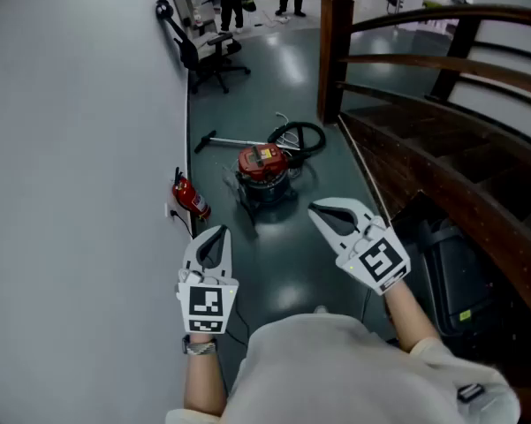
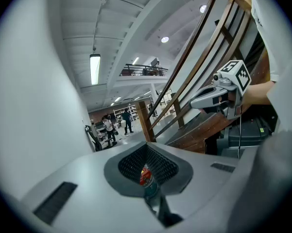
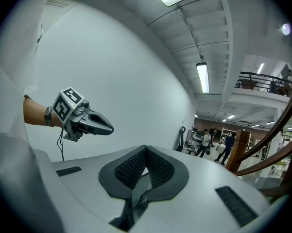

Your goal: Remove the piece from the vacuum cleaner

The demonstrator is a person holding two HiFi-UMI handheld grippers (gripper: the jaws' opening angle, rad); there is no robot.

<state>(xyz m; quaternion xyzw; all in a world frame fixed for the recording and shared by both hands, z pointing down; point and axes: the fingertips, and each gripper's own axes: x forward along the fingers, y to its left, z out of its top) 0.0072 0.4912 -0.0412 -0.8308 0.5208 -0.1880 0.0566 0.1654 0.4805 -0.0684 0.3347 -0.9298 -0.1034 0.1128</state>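
Observation:
The vacuum cleaner (image 1: 263, 170) has a red top and a dark drum and stands on the dark green floor some way ahead of me. Its black hose (image 1: 302, 135) coils behind it, and a thin wand (image 1: 225, 140) lies to its left. My left gripper (image 1: 216, 230) is held in the air short of the vacuum, shut and empty. Level with it, my right gripper (image 1: 316, 208) is shut and empty too. In the left gripper view the closed jaws (image 2: 146, 147) leave a slit that shows the red vacuum (image 2: 145, 176). The right gripper view has its jaws (image 3: 146, 149) closed on nothing.
A white wall (image 1: 79, 148) runs along the left, with a red fire extinguisher (image 1: 190, 198) at its foot. A wooden staircase with railings (image 1: 406, 104) rises on the right above a black box (image 1: 459, 272). An office chair (image 1: 214, 56) and several people stand far back.

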